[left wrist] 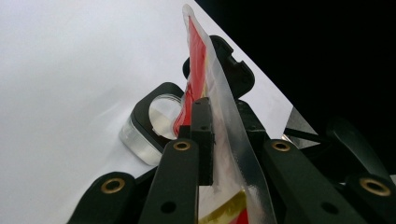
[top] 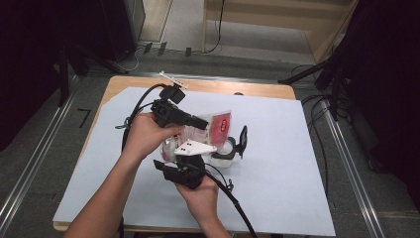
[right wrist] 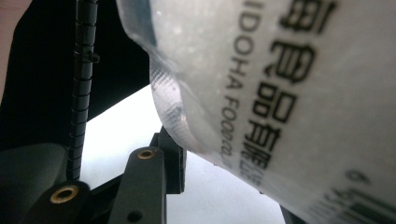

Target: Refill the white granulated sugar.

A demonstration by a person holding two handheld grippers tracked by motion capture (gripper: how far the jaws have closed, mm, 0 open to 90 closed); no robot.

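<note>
White sheet (top: 277,163) over table (top: 119,82), covering nearly all. Above its middle, red and clear pouch (top: 215,126) held up between two grippers. Left gripper (top: 198,121) clamped on pouch edge, jaws closed tight on the film, seen from the left gripper view (left wrist: 212,135). Right gripper (top: 218,148) gripping the pouch from below, printed film (right wrist: 280,93) pressed between jaws. Just beside, small clear container (top: 225,153) with black frame, resting on sheet.

Wooden table (top: 117,82), white sheet (top: 277,144) covering it, clear lidded container (top: 224,154) on the sheet
</note>
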